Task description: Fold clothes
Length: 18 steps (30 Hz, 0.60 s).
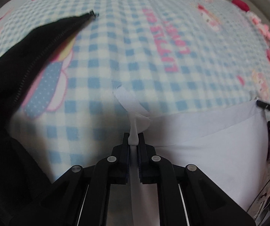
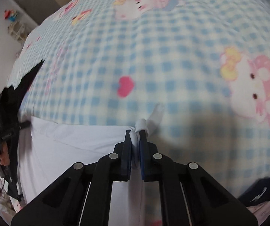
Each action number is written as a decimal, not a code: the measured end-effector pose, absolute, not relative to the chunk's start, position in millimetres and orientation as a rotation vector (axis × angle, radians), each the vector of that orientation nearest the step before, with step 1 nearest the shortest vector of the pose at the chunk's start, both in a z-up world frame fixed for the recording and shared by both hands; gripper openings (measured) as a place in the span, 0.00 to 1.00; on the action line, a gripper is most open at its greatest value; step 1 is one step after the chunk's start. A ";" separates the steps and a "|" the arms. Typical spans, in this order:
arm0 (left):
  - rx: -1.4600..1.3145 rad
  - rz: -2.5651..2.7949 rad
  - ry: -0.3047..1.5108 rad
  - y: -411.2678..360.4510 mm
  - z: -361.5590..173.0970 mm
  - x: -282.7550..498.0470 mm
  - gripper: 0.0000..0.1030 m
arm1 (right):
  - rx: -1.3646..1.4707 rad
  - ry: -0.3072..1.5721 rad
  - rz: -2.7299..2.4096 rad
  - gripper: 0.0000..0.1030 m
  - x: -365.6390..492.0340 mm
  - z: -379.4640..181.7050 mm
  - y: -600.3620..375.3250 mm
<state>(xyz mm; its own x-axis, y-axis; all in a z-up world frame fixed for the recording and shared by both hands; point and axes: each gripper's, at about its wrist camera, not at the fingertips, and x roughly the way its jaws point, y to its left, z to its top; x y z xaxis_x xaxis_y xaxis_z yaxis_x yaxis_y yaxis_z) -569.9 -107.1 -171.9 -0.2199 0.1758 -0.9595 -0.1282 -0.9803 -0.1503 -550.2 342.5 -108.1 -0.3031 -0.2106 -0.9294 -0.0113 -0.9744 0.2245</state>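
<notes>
A white garment [image 1: 219, 137] hangs stretched between my two grippers above a blue checked blanket. My left gripper [image 1: 134, 137] is shut on one bunched corner of it, and a loose white strip [image 1: 125, 99] sticks out past the fingertips. In the right wrist view the same white garment [image 2: 69, 146] spreads to the left, and my right gripper [image 2: 135, 133] is shut on its other corner, with a white tab [image 2: 156, 114] poking out. The other gripper [image 2: 1, 116] shows at the far left edge there.
A black zippered garment [image 1: 22, 56] lies on the blanket [image 1: 135, 47] at the left. A dark blue garment [image 2: 262, 190] sits at the lower right. A red plush [image 1: 240, 4] and a sofa edge lie beyond the blanket. A hand [image 2: 1, 156] holds the other gripper.
</notes>
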 end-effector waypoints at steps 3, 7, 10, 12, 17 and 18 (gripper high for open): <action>-1.859 2.291 -0.050 -100.7 -174.4 -577.2 0.13 | 1.895 -0.173 -2.495 0.05 -563.0 -130.0 362.2; -1.649 2.481 -0.013 -95.7 -120.6 -560.7 0.41 | 1.759 -0.453 -2.573 0.16 -553.9 -95.1 379.4; -1.555 2.369 -0.145 -88.7 -100.5 -540.0 0.44 | 1.586 -0.391 -2.544 0.20 -531.6 -55.7 350.2; -1.576 2.237 -0.196 -67.5 -111.4 -529.4 0.44 | 1.601 -0.309 -2.395 0.20 -521.5 -55.8 317.3; -1.676 2.149 -0.080 -26.7 -146.7 -527.2 0.41 | 1.785 0.068 -2.157 0.16 -506.4 -114.3 254.0; -1.673 2.168 -0.094 -27.0 -143.5 -531.4 0.41 | 1.815 0.078 -2.166 0.13 -508.2 -125.0 258.7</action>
